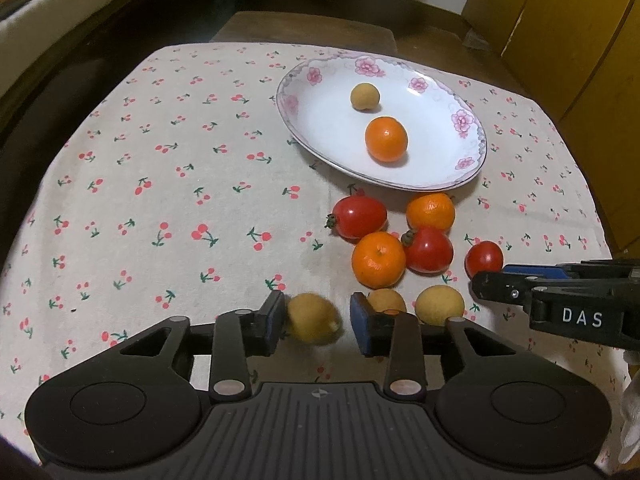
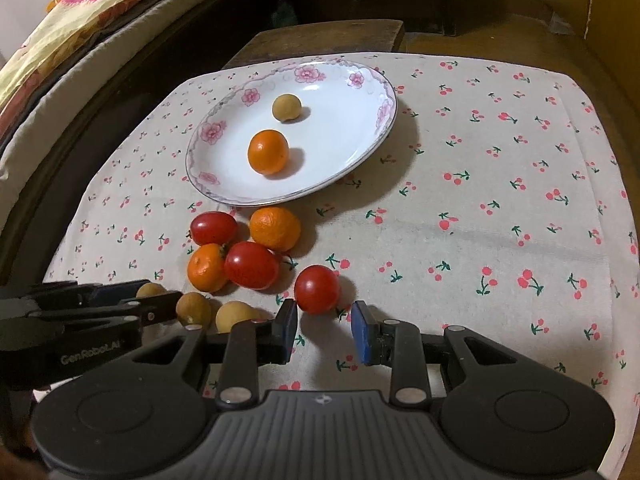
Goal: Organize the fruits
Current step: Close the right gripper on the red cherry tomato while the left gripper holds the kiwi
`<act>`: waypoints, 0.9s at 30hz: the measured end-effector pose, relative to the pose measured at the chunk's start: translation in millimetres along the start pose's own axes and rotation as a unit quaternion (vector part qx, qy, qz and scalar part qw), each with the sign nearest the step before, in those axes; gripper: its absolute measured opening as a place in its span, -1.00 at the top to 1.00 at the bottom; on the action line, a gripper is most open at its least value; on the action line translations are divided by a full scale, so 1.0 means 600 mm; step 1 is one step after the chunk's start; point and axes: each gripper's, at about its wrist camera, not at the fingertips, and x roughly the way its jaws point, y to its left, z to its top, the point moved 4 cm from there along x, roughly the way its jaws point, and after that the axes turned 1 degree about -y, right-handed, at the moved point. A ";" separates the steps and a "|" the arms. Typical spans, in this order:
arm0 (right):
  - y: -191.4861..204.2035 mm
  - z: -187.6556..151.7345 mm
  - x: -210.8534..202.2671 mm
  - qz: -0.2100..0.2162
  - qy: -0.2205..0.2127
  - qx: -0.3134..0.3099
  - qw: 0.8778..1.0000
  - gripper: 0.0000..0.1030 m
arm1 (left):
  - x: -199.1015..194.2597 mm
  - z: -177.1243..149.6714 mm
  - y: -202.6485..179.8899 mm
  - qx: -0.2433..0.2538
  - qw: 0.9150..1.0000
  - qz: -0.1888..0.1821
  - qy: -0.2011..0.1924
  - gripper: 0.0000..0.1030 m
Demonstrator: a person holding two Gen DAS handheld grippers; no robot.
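A white flowered plate [image 1: 448, 168] [image 2: 224, 184] holds one orange [image 1: 386, 139] [image 2: 268, 152] and one tan longan [image 1: 365, 96] [image 2: 286, 107]. On the cloth lie two oranges [image 1: 378, 259], three red tomatoes [image 1: 359, 216] and tan longans. My left gripper [image 1: 318, 320] is open, with a blurred longan [image 1: 313, 319] between its fingers, touching the left pad. Two more longans [image 1: 439, 305] lie just right of it. My right gripper [image 2: 325, 330] is open, just short of a red tomato [image 2: 317, 289].
The table is covered with a cherry-print cloth [image 2: 500, 200]. A dark wooden stool [image 2: 320, 40] stands behind it, a bed [image 2: 60, 40] at the left, and yellow cabinets [image 1: 560, 20] at the right.
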 end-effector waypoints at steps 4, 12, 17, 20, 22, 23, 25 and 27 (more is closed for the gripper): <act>0.001 -0.002 0.000 -0.002 -0.002 -0.007 1.000 0.40 | 0.002 0.002 -0.002 0.004 1.000 0.003 0.000 0.14; -0.007 -0.003 -0.014 0.008 -0.001 0.009 1.000 0.69 | -0.009 -0.001 -0.003 0.007 1.000 0.002 -0.002 0.29; -0.017 -0.002 -0.027 0.015 -0.007 0.022 1.000 0.74 | -0.018 -0.001 0.001 -0.003 1.000 -0.007 -0.007 0.29; -0.021 0.000 -0.030 0.015 -0.009 0.029 0.999 0.73 | -0.020 -0.001 0.004 -0.006 1.000 -0.007 -0.008 0.29; -0.024 0.005 -0.027 0.024 -0.002 0.044 0.999 0.71 | -0.019 -0.001 0.004 -0.007 1.000 -0.009 -0.007 0.28; -0.025 0.007 -0.026 0.026 -0.003 0.050 0.998 0.71 | -0.019 0.000 0.005 -0.008 1.000 -0.010 -0.006 0.28; -0.022 0.015 -0.023 0.022 -0.008 0.049 0.999 0.64 | -0.019 0.000 0.005 -0.009 1.000 -0.012 -0.006 0.28; -0.015 0.022 -0.015 0.020 -0.003 0.043 0.999 0.46 | -0.018 0.001 0.003 -0.006 1.000 -0.011 -0.007 0.28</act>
